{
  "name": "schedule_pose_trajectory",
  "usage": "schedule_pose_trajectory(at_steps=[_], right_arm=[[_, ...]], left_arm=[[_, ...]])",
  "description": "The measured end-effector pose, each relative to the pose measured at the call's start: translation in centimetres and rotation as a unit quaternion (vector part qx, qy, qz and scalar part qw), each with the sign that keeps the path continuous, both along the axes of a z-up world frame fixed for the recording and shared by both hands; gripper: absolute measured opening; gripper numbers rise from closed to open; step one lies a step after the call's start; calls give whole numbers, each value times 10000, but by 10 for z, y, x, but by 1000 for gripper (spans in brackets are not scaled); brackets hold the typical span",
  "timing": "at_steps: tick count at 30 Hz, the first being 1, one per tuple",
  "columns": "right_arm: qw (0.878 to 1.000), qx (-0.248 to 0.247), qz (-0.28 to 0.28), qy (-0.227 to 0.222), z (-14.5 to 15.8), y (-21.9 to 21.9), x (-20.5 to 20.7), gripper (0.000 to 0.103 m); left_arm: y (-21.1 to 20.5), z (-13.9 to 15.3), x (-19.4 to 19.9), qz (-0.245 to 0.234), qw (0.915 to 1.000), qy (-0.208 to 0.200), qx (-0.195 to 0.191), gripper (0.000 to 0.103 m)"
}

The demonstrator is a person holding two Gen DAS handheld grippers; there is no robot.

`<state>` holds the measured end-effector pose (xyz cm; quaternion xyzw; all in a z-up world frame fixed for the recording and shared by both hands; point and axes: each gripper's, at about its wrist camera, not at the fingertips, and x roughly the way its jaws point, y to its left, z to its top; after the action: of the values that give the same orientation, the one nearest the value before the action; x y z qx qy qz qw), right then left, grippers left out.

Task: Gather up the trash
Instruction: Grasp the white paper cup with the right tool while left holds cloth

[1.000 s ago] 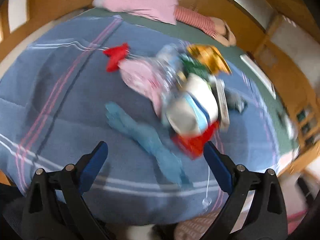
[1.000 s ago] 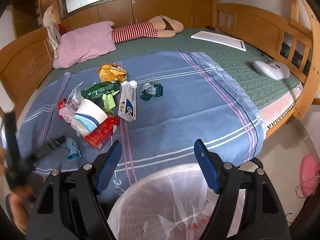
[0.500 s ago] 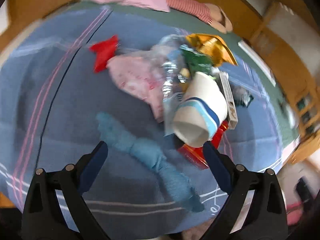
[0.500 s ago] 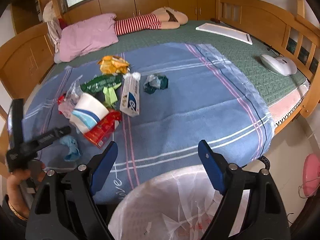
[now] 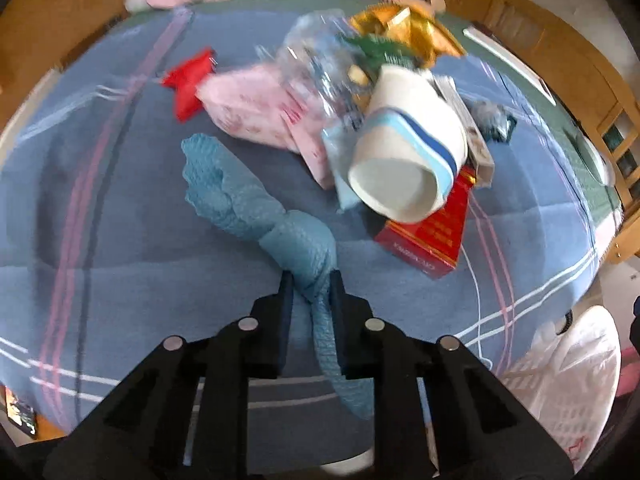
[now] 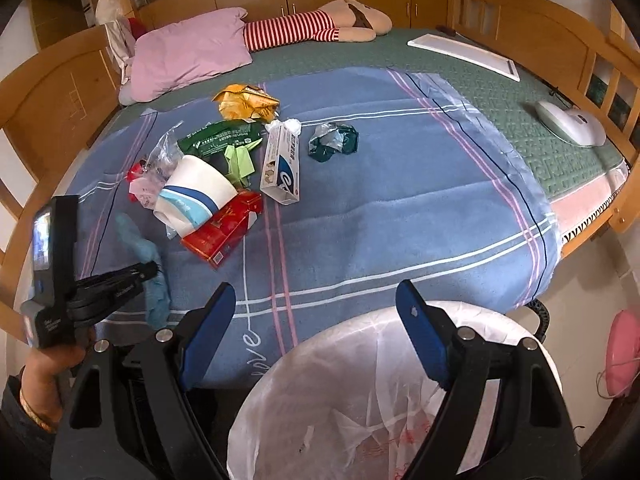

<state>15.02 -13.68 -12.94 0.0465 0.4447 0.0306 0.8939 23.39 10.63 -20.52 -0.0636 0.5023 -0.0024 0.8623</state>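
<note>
my left gripper [image 5: 310, 280] is pinched tight on the twisted blue cloth [image 5: 256, 204], whose knot sits right at the fingertips with one tail trailing back between the fingers and the other end stretched ahead and to the left on the blue blanket [image 5: 120, 220]. just ahead and to the right of it lies the trash pile: a white paper cup [image 5: 408, 160] on its side, mouth toward me and, as far as the blur lets me tell, empty, resting on a red box [image 5: 432, 232], with a pink wrapper [image 5: 256, 108] and clear plastic [image 5: 320, 56] beyond. my right gripper [image 6: 316, 316] hangs wide apart, holding nothing, directly over the white bin [image 6: 400, 400] lined with a clear bag, which looks to hold only the crumpled liner. the toothpaste box [image 6: 282, 164] lies well ahead of it.
</note>
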Motion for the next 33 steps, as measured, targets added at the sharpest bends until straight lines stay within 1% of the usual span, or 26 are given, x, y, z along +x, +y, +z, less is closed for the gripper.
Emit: schedule_pose_trajectory(at_steps=[2,4,7,10,12,14,16,18,22,26,30,31,32,33], right_arm=[[10000,-36,41,-1,1,6,1,82],[9999,-60,102,-10,3,13,1,82],[9997,-80,221,-98,6,25,8,82],[9996,20,241,-159,3,32,25,82],[9991,335,228,-90,-2,36,45,82],[9970,741,192,74,-10,40,66,82],[9947,987,136,265,-19,48,83,82],[9926,1128,159,420,-28,60,99,82],[9839,1629,256,685,-45,84,124,82],[9715,2114,140,1062,-67,96,148,82],[9639,2416,42,1121,-75,104,161,82],[9642,2409,49,1104,-74,106,162,76],[9662,2354,100,1041,-73,109,161,68],[9674,2324,228,986,-71,113,160,48]], left_arm=[[5,12,-6,193,9994,-296,-55,19],[11,23,-12,500,9969,-579,-184,19],[24,32,-16,891,9933,-711,-214,19],[46,35,-23,1443,9857,-820,-297,19],[66,35,-28,1879,9780,-804,-416,19],[74,30,-31,2051,9744,-764,-521,19],[85,25,-34,2118,9736,-635,-575,19],[88,22,-34,2142,9727,-575,-691,19],[80,21,-32,1986,9765,-566,-609,19],[72,18,-30,1864,9794,-559,-536,19],[67,18,-28,1793,9811,-563,-468,19],[66,18,-28,1788,9813,-562,-450,19],[66,18,-27,1784,9814,-564,-433,19],[65,18,-26,1785,9814,-569,-424,19]])
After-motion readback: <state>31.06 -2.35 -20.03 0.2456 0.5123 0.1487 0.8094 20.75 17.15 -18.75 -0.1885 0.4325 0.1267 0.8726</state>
